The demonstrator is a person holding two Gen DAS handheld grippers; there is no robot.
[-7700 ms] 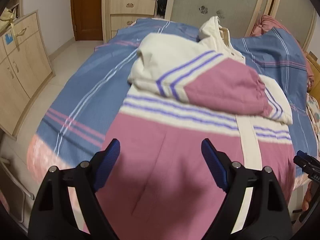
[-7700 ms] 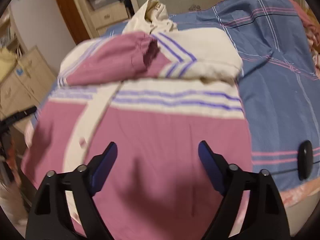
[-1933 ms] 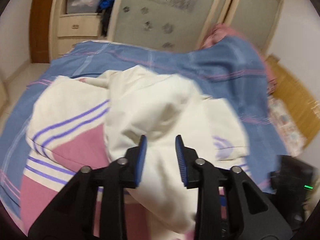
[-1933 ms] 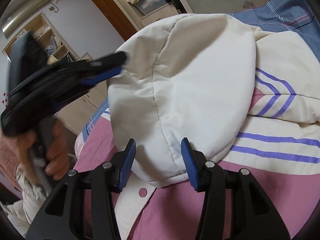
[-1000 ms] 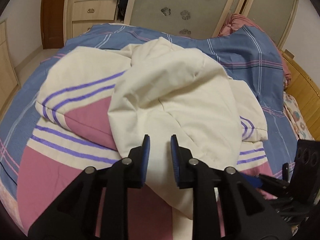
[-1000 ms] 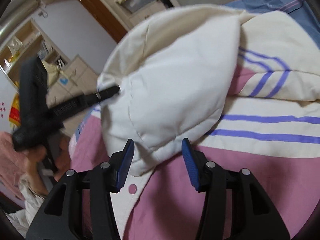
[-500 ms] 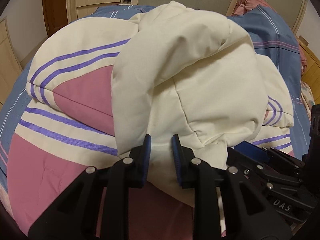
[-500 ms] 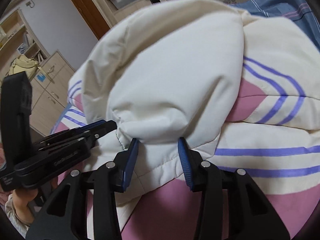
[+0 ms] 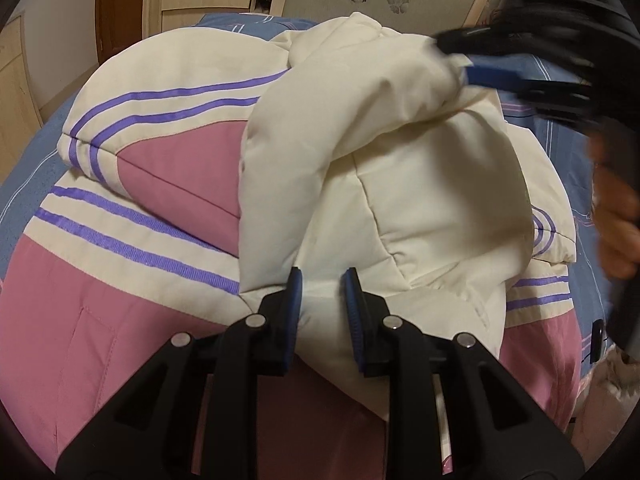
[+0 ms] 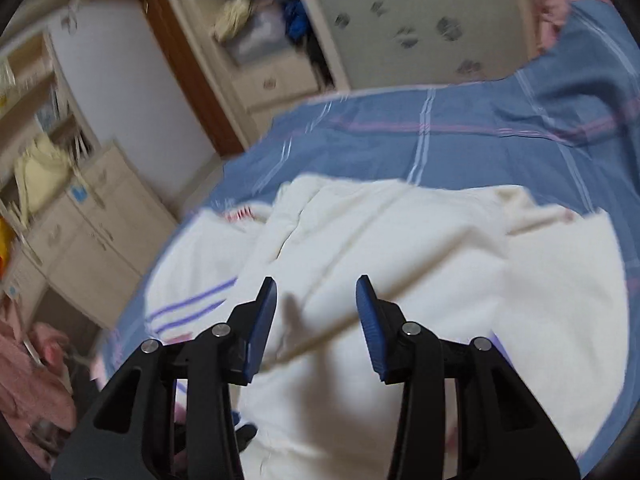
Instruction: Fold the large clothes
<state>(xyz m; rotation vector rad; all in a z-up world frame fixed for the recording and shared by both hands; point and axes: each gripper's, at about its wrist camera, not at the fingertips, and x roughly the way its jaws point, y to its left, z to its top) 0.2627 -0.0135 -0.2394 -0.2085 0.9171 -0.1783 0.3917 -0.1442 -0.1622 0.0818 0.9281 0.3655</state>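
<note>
The padded jacket [image 9: 168, 264] lies on the bed [image 10: 460, 148], soft and puffy, so it will spring back. My left gripper [image 9: 322, 294] pinches the cream hood [image 9: 400, 184] at its edge; a seam gives a firmer hold. My right gripper [image 10: 316, 308] is spread, grasping nothing.

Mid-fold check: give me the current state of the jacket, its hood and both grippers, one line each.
jacket: lying on the bed, sleeves folded in.
hood: folded down over the jacket's body.
left gripper: shut on the hood's edge.
right gripper: open, above the cream fabric, holding nothing.

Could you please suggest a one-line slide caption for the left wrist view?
Left gripper pinches the cream hood folded onto the pink-and-cream jacket on the blue bed.
</note>
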